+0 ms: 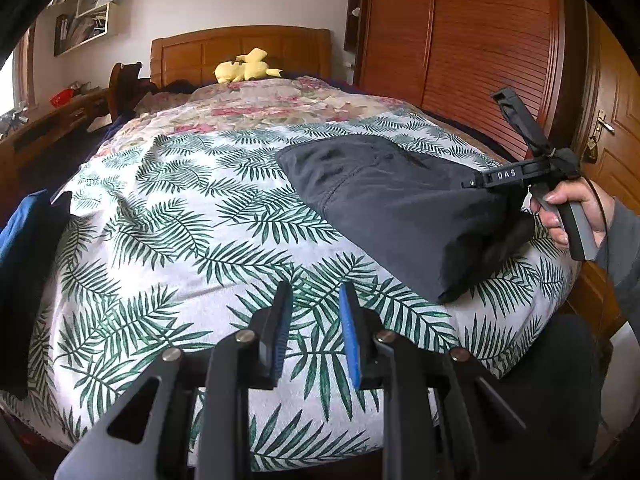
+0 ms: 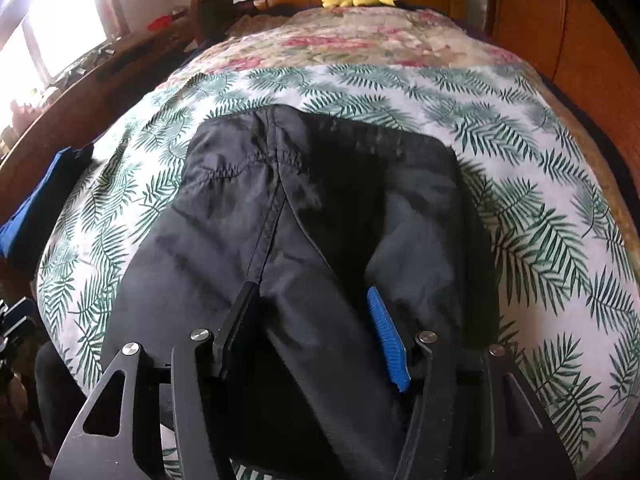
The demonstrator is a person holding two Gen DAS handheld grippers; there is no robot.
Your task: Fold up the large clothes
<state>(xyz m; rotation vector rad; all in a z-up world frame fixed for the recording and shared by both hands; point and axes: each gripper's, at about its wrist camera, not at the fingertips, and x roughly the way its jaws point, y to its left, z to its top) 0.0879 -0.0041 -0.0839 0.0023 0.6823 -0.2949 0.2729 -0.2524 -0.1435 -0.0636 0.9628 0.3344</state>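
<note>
A dark grey garment [image 1: 404, 204], like shorts or trousers, lies folded on the leaf-print bedspread [image 1: 180, 240] at the right of the bed. In the right wrist view the garment [image 2: 280, 220] fills the middle, and my right gripper [image 2: 314, 296] is open with cloth lying between its wide-apart fingers at the garment's near edge. In the left wrist view the right gripper [image 1: 472, 183] shows from the side at the garment's right end. My left gripper [image 1: 316, 292] is open and empty, low over the bedspread near the foot of the bed, left of the garment.
A blue garment [image 1: 24, 248] lies at the bed's left edge. A yellow plush toy [image 1: 246, 66] sits by the wooden headboard [image 1: 240, 46]. A floral quilt [image 1: 280, 100] covers the far half. A wooden wardrobe [image 1: 460, 40] and door stand at the right, a desk at the left.
</note>
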